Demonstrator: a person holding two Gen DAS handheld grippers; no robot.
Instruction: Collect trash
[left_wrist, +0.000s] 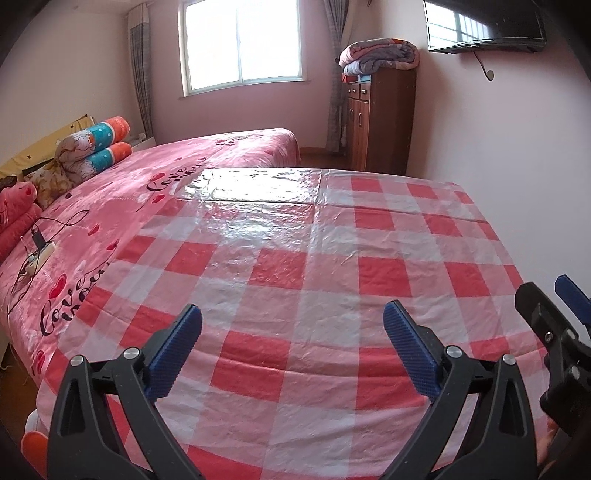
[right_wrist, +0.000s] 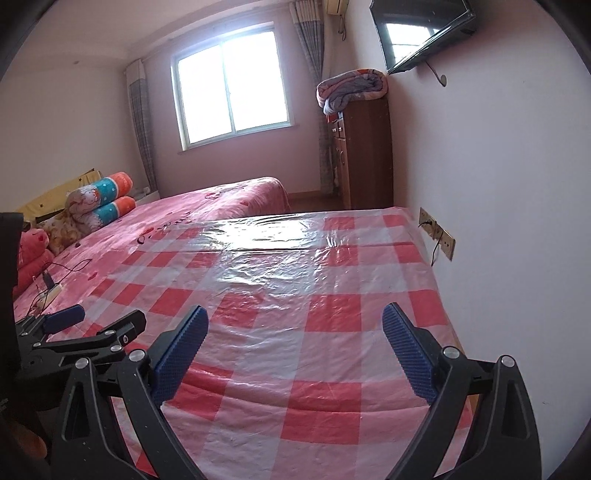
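A red-and-white checked plastic sheet (left_wrist: 295, 258) covers the table surface (right_wrist: 314, 295) in front of me; no trash shows on it in either view. My left gripper (left_wrist: 291, 332) hovers over the sheet's near edge, open, nothing between its blue pads. My right gripper (right_wrist: 295, 332) is likewise open and empty above the sheet's near part. The right gripper (left_wrist: 554, 317) also shows at the right edge of the left wrist view, and the left gripper (right_wrist: 96, 325) shows at the left of the right wrist view.
A bed with a pink cover (left_wrist: 155, 184) lies to the left, with rolled quilts (left_wrist: 99, 147) and a power strip with cables (left_wrist: 37, 254). A wooden cabinet (left_wrist: 376, 122) with a folded blanket stands by the right wall. Wall sockets (right_wrist: 437, 236) sit beside the table.
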